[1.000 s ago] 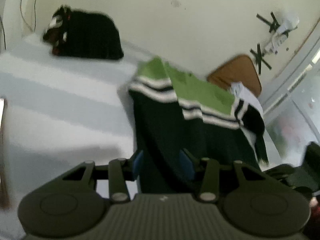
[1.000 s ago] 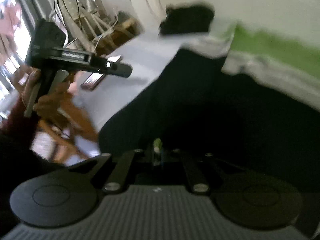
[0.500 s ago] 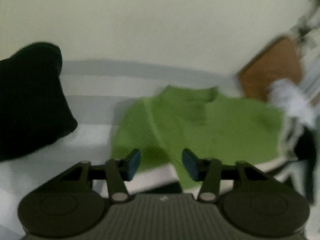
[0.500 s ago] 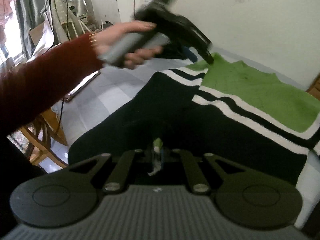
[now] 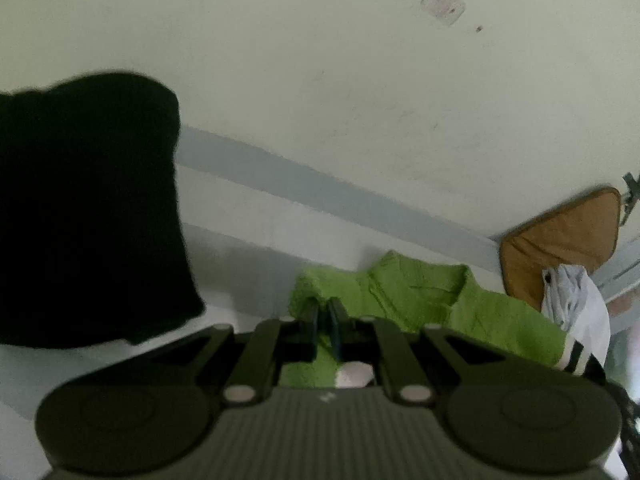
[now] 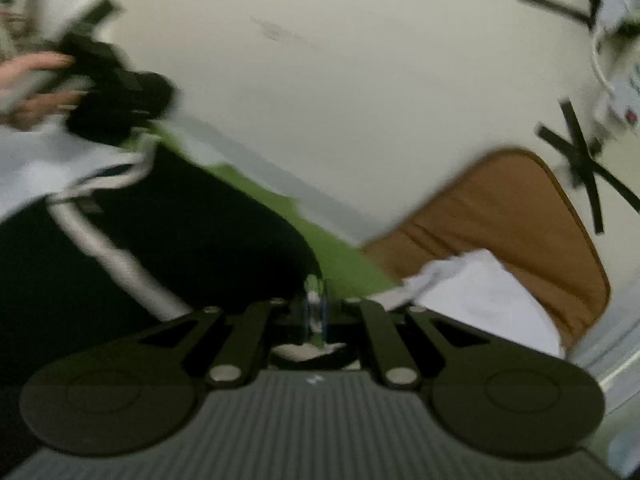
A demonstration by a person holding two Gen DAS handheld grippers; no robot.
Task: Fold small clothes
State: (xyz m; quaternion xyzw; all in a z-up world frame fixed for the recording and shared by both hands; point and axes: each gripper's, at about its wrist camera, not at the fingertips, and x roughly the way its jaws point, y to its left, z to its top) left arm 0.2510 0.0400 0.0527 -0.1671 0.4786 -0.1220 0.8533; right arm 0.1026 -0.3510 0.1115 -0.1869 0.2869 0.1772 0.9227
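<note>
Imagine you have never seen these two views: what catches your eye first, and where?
The green, black and white striped sweater lies mid-frame, pinched by both tongs: the left tongs on its green shoulder, the right tongs on its edge. A black garment pile fills the left, and a brown cushion leans against the wall.

Both wrist views skim low and close toward the wall (image 5: 320, 100); both share the sweater (image 5: 420, 296).
</note>
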